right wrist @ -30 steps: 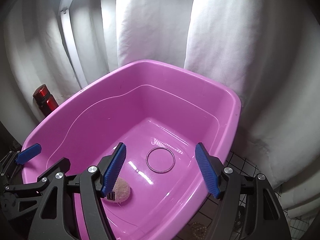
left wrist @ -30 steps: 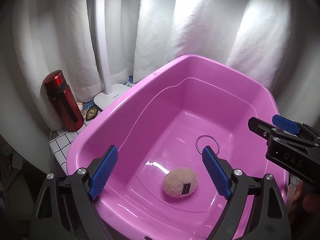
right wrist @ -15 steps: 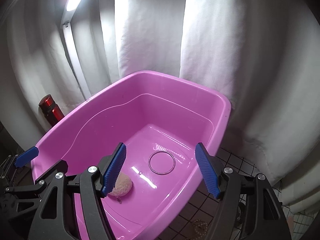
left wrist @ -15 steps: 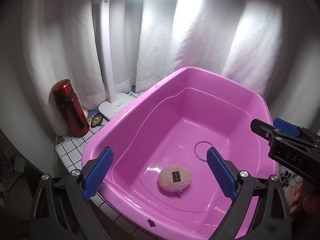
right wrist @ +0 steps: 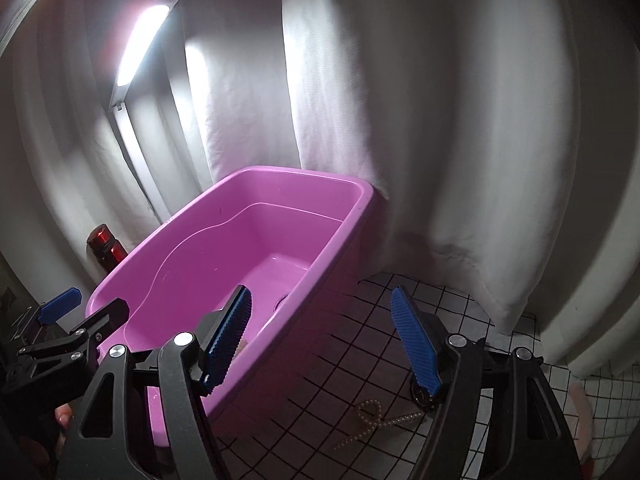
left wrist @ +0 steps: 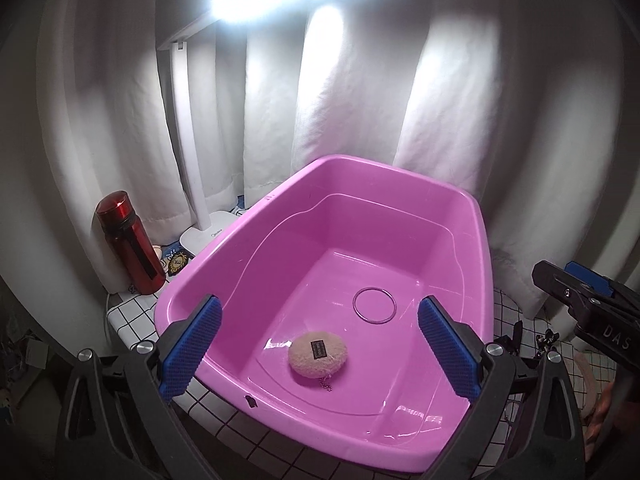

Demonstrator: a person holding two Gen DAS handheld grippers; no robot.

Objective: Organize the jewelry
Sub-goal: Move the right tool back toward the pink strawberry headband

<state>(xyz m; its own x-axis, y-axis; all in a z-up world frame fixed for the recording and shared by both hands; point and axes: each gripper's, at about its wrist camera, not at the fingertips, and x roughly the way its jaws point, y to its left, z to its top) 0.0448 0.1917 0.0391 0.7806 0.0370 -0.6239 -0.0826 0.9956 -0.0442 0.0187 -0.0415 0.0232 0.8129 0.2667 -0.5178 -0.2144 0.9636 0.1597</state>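
White curtains (left wrist: 352, 128) hang behind a desk (right wrist: 400, 344) covered in a white, black-lined grid cloth. On it stands a large pink plastic tub (left wrist: 280, 216), its far rim close against the curtains. A white desk lamp (left wrist: 188, 128) rises to the tub's left, its base just beside the rim, and a red bottle (left wrist: 130, 242) stands upright further left. The left gripper (left wrist: 318, 350) hovers over the tub's near side, jaws spread wide and empty; the right gripper (right wrist: 326, 344) hangs over the tub's right wall and the desk beside it, jaws likewise released. On the tub floor lie a round beige plush charm (left wrist: 318, 354) with a dark label and short chain, and, apart from it toward the back, a thin ring bangle (left wrist: 375, 305). Outside the tub, on the desk near the right gripper, lies a looped pearl strand (right wrist: 376, 420).
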